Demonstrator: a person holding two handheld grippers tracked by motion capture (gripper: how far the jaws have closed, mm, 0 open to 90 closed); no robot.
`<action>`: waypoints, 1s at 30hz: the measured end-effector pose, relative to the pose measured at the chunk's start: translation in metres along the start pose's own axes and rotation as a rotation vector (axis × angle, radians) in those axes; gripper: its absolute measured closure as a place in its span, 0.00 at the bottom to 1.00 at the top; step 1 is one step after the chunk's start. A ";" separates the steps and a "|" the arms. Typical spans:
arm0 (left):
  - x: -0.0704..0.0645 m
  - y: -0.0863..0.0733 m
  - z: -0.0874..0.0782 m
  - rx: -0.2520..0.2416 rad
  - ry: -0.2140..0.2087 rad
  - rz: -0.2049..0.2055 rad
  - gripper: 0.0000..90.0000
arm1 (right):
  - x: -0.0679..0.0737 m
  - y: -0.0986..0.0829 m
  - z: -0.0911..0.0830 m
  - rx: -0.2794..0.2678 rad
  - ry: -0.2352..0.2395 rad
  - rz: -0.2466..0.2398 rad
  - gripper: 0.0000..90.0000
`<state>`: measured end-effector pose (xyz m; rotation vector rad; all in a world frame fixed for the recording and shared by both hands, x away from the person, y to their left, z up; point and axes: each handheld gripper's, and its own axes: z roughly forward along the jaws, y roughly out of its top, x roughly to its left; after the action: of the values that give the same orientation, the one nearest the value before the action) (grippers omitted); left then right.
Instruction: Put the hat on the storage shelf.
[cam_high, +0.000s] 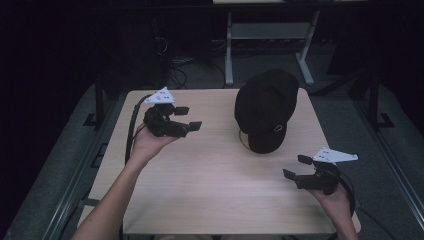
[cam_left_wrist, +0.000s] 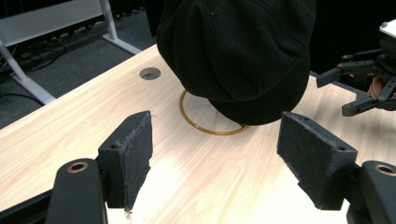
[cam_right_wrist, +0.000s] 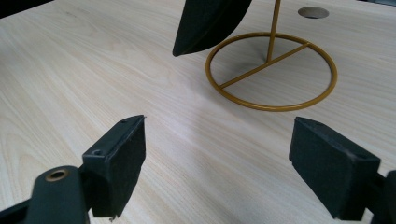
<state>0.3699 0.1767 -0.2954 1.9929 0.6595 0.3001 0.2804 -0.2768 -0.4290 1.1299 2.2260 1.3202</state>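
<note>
A black cap (cam_high: 266, 109) sits on a gold wire stand (cam_right_wrist: 272, 70) at the far right part of the wooden table (cam_high: 210, 195). The stand's ring base rests flat on the tabletop. The left gripper (cam_high: 186, 118) is held above the table's left side, jaws spread wide and empty, aimed toward the cap. The right gripper (cam_high: 296, 167) is near the front right corner, jaws likewise wide apart and holding nothing, well apart from the cap.
</note>
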 end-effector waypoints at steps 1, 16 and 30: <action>0.000 -0.002 0.000 0.000 -0.002 -0.005 0.29 | 0.000 0.000 0.000 -0.006 -0.005 0.001 0.20; 0.009 -0.041 -0.013 0.018 0.019 -0.040 0.29 | -0.002 -0.001 0.001 0.009 -0.013 0.002 0.20; 0.012 -0.077 -0.021 0.039 0.028 -0.077 0.27 | 0.000 -0.002 0.005 0.029 -0.009 -0.002 0.20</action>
<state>0.3450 0.2283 -0.3528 1.9979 0.7634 0.2710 0.2827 -0.2744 -0.4329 1.1414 2.2467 1.2834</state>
